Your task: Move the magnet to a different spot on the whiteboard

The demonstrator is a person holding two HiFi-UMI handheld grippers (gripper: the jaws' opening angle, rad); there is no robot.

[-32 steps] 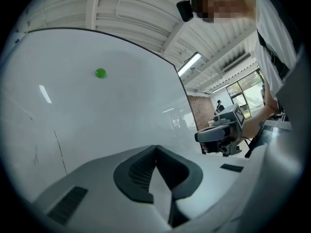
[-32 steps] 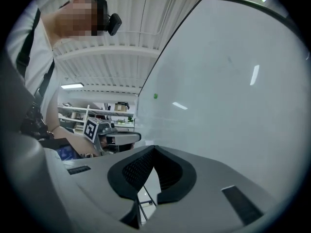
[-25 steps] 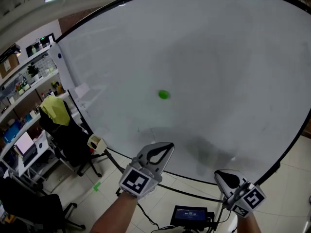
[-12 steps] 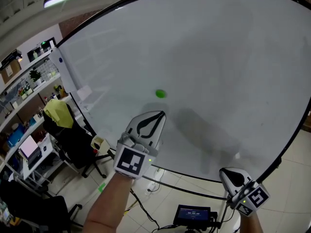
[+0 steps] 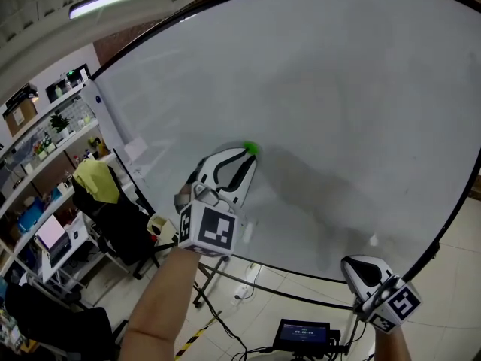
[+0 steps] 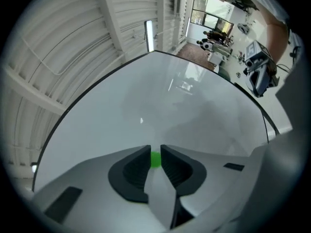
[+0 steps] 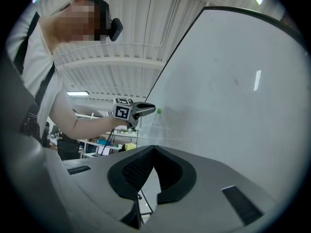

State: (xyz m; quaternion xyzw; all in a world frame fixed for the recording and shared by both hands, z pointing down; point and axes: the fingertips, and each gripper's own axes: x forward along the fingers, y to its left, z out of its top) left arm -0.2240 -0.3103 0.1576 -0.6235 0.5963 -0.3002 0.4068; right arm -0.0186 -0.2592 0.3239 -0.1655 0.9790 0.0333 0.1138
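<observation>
A small green magnet [image 5: 252,149] sticks near the middle of the big whiteboard [image 5: 338,111]. My left gripper [image 5: 244,156] is raised to it with the tips just short of the magnet. In the left gripper view the magnet [image 6: 155,159] shows through the narrow gap of the left gripper [image 6: 155,150], whose jaws are opening and whose pads do not press on it. The right gripper view shows the left gripper [image 7: 146,109] a little apart from the magnet [image 7: 159,111]. My right gripper [image 5: 358,271] hangs low at the right with nothing in it; the right gripper [image 7: 154,148] has its jaws together.
Shelves [image 5: 45,119] with small items line the left wall. Office chairs, one with a yellow cloth [image 5: 94,177], stand below them. A small screen device [image 5: 301,335] and cables lie on the floor under the whiteboard's lower edge [image 5: 301,277].
My left gripper has risen from low in front of the board up to the magnet, and its jaws have parted from shut. The right gripper has hardly moved.
</observation>
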